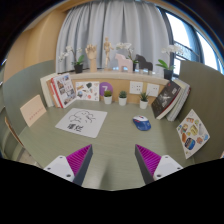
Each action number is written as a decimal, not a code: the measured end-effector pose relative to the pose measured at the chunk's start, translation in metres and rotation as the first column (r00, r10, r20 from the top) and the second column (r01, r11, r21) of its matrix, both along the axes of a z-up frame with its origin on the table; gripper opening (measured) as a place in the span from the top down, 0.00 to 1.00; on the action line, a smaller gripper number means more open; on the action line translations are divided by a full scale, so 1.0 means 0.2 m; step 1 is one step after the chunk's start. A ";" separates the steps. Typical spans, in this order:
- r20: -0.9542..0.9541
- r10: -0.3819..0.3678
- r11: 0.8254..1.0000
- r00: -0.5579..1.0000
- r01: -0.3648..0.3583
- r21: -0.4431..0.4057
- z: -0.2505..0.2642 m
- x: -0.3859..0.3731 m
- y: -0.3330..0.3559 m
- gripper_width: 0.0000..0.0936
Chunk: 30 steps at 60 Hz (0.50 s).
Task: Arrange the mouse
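- You are facing a grey worktop (112,140) backed by curtains and propped books.
- Your claw (113,162) is hanging open, gripping nothing.
- The mouse (142,123) is lying well ahead, slightly right of the fingers.

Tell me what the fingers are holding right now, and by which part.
Nothing is held. The gripper is open, its fingers empty, and the mouse lies on the table well ahead of them.

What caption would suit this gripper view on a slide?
Open gripper hovers over a grey table, the blue mouse beyond its fingers, a printed sheet nearby.
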<state>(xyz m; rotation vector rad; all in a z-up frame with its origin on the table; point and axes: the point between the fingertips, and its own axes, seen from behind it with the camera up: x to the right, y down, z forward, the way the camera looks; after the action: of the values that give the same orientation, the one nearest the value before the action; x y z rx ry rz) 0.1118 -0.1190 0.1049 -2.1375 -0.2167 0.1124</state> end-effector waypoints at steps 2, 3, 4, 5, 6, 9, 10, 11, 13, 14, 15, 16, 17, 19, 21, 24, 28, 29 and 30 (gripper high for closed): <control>0.007 -0.021 1.000 1.000 0.021 -0.018 -0.07 0.08 0.07 0.08; 0.011 -0.031 0.999 0.999 0.031 -0.029 -0.10 0.12 0.10 0.08; 0.015 -0.041 0.998 0.999 0.042 -0.041 -0.13 0.15 0.13 0.08; 0.019 -0.051 0.997 0.999 0.052 -0.052 -0.15 0.18 0.15 0.08; 0.021 -0.060 0.996 0.998 0.061 -0.061 -0.18 0.21 0.19 0.08; 0.026 -0.088 0.993 0.996 0.090 -0.078 -0.24 0.29 0.29 0.08; 0.029 -0.096 0.992 0.995 0.098 -0.083 -0.25 0.32 0.33 0.09; 0.032 -0.102 0.991 0.994 0.105 -0.088 -0.27 0.34 0.36 0.09; 0.041 -0.112 0.989 0.993 0.116 -0.092 -0.30 0.39 0.44 0.09; 0.045 -0.116 0.988 0.992 0.119 -0.093 -0.32 0.41 0.48 0.08; 0.050 -0.118 0.988 0.992 0.123 -0.095 -0.33 0.42 0.52 0.08; 0.056 -0.120 0.987 0.991 0.125 -0.097 -0.34 0.44 0.56 0.09; 0.062 -0.122 0.987 0.991 0.127 -0.099 -0.36 0.46 0.60 0.09; 0.072 -0.122 0.986 0.990 0.130 -0.106 -0.39 0.49 0.68 0.09; 0.079 -0.125 0.985 0.989 0.133 -0.110 -0.42 0.52 0.75 0.09; 0.087 -0.129 0.984 0.988 0.138 -0.116 -0.44 0.55 0.86 0.09; 0.094 -0.130 0.982 0.987 0.141 -0.126 -0.49 0.59 0.99 0.09; 0.095 -0.130 0.981 0.987 0.142 -0.130 -0.50 0.59 1.02 0.09; 0.097 -0.129 0.981 0.987 0.142 -0.133 -0.51 0.60 1.05 0.08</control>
<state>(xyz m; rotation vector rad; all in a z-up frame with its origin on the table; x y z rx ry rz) 0.2317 0.0915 0.0029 -2.2924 -0.1165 -0.0474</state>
